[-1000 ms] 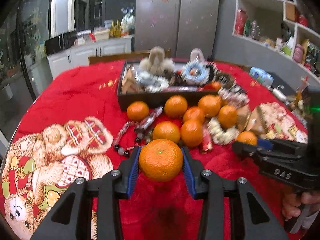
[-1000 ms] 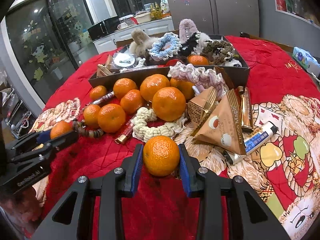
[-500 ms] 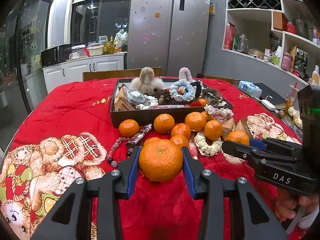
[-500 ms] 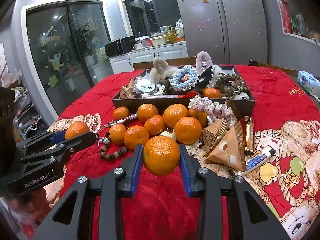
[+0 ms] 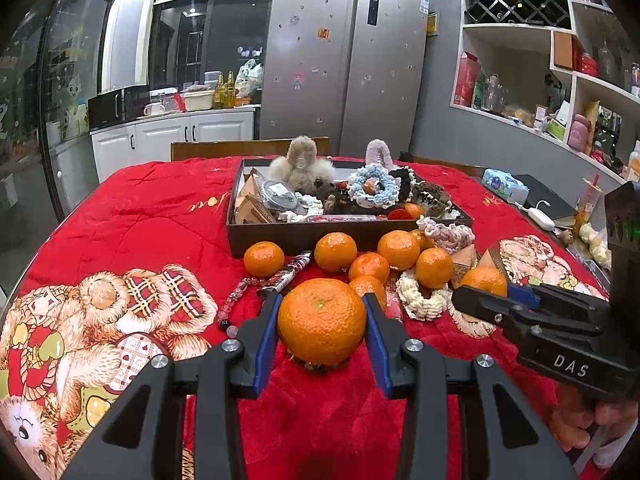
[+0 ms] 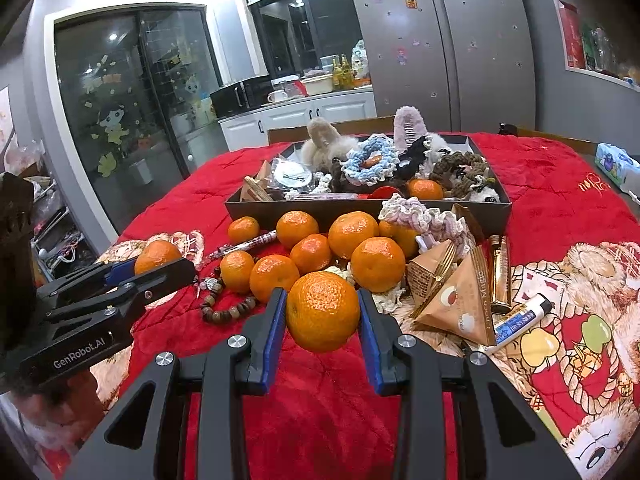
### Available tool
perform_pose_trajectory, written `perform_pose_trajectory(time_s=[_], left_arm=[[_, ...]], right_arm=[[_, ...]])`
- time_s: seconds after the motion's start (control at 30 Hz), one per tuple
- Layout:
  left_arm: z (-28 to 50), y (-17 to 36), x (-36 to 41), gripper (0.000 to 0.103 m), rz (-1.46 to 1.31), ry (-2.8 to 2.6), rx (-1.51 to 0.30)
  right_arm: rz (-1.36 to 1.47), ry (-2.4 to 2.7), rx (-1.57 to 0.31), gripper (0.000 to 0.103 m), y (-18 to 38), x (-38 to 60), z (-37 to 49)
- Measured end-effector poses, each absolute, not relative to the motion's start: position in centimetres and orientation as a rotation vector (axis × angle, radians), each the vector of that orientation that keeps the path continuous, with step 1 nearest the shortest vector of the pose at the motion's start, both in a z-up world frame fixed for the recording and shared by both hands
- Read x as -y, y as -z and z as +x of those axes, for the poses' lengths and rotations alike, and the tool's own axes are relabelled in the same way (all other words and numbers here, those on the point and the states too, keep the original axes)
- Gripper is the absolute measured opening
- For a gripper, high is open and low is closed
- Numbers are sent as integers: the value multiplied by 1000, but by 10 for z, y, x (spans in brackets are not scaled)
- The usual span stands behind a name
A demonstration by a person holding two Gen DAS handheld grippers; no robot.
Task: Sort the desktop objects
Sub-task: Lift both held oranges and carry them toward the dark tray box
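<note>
Gripping one tangerine each, L tool (image 5: 322, 320) w/ tangerine (image 5: 321, 321) & R tool (image 6: 322, 312) w/ another (image 6: 322, 311), above red-clothed counter (image 5: 160, 216), dark tray (image 5: 304, 236) behind.

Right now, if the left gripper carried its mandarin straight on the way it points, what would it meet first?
Probably the loose mandarins heaped on the red cloth just beyond the held mandarin in the left gripper, before the dark tray behind them. Depth is hard to judge in this fisheye view.
</note>
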State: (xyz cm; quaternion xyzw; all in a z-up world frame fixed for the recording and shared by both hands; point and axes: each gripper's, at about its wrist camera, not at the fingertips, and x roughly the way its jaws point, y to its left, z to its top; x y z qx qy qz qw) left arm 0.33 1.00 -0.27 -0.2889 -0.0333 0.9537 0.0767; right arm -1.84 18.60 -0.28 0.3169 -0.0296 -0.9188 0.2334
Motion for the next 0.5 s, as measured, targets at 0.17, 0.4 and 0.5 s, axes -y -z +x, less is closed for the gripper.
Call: perform_pose_trajectory(time_s=[0.17, 0.4, 0.5], left_arm=[[0, 2, -11, 41, -861, -2867, 108], [-6, -3, -4, 41, -864, -2901, 152], [-12, -7, 3, 41, -882, -2903, 225]], right_arm=[[863, 2533, 106, 34, 1, -186, -20], [896, 2491, 142, 34, 1, -176, -25], [917, 2482, 152, 34, 0, -170, -27]])
